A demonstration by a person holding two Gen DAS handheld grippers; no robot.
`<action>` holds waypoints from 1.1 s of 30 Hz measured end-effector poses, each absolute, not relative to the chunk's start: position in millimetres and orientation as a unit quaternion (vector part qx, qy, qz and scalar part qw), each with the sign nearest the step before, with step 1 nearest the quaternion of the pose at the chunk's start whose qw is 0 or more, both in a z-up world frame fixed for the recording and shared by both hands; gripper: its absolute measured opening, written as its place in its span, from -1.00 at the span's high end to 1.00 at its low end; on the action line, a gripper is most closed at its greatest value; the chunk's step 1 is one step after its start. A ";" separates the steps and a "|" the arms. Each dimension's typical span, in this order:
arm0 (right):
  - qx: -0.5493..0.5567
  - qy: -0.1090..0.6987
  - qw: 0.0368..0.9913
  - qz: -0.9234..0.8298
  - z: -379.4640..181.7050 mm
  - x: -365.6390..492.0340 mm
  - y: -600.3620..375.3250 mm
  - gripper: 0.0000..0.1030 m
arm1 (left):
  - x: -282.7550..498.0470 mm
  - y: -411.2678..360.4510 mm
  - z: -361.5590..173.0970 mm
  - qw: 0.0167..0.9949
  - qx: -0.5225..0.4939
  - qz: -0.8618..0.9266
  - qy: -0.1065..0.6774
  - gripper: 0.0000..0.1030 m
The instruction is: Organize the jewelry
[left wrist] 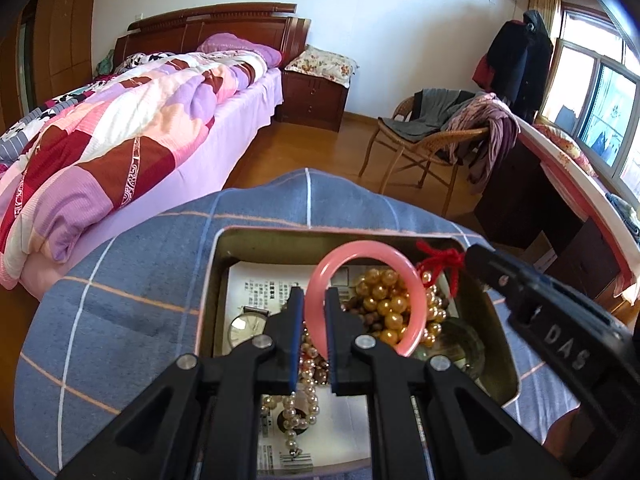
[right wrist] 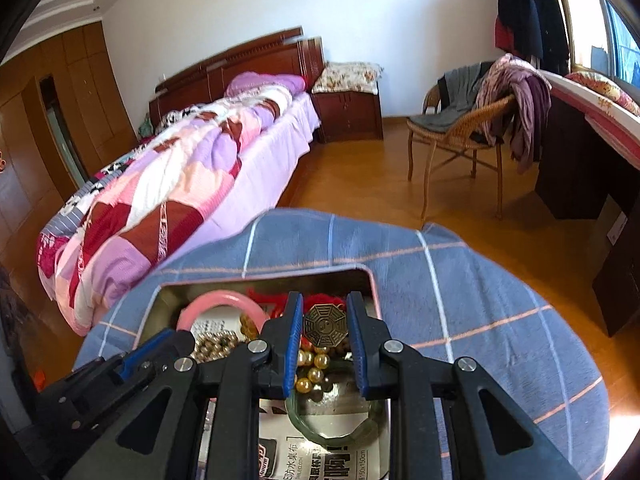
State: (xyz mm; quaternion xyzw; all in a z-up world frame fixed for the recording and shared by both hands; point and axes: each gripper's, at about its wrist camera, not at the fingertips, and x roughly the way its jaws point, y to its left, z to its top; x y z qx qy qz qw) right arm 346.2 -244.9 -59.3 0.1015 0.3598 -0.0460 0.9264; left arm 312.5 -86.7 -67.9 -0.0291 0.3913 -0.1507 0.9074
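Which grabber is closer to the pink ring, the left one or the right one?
Left. The left gripper is clamped on the pink bangle's rim, holding it over the tin. The right gripper is off to the side, gripping a bronze octagon charm.

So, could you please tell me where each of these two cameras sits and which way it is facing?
Left wrist: sits on the left gripper, looking down along its fingers into the metal tin; the gripper holds the pink bangle, and the right gripper's finger shows at the right.
Right wrist: sits on the right gripper, angled down at the tin; its fingers flank a bagua pendant, and the left gripper enters lower left.
Shared: tin, bangle, gold beads, blue checked cloth, bed, wicker chair.
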 end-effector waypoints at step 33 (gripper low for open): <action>0.186 0.371 0.908 -0.051 -45.0 236.4 -249.8 -0.30 | 225.4 -77.1 -38.2 0.929 0.034 -0.079 0.361 -0.86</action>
